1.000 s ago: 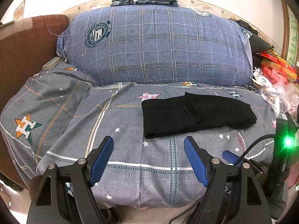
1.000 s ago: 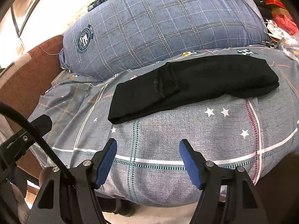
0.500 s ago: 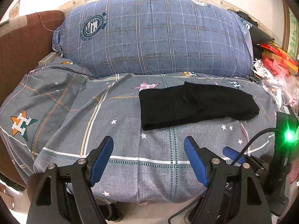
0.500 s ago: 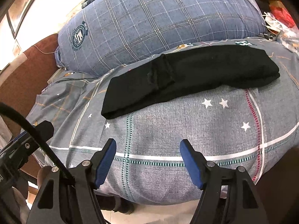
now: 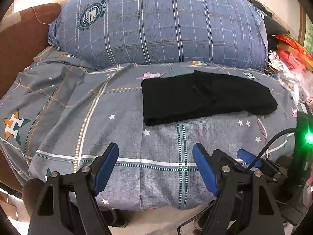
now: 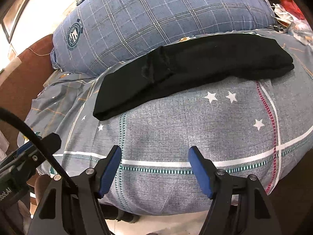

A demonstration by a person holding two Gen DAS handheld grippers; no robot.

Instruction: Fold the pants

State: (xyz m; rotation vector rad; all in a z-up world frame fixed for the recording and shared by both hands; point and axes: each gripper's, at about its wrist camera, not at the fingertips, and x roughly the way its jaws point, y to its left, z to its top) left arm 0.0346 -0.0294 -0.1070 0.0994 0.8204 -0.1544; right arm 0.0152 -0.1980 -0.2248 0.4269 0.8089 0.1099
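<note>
Black pants (image 5: 203, 98) lie folded into a long flat bundle on the grey star-print bedsheet (image 5: 117, 129), a little beyond both grippers; they also show in the right wrist view (image 6: 195, 66). My left gripper (image 5: 155, 166) is open and empty, held over the near edge of the bed, short of the pants. My right gripper (image 6: 154, 168) is open and empty too, near the bed's front edge below the pants. The right gripper's blue tip (image 5: 248, 157) shows at the right of the left wrist view.
A big blue plaid pillow (image 5: 162, 25) stands behind the pants. A brown headboard or chair (image 5: 21, 39) is at the left. Red and white clutter (image 5: 289, 62) lies at the far right. The bed's front edge drops to a pale floor (image 5: 156, 219).
Both grippers have drifted slightly and stay open. The pants have not moved on the bed.
</note>
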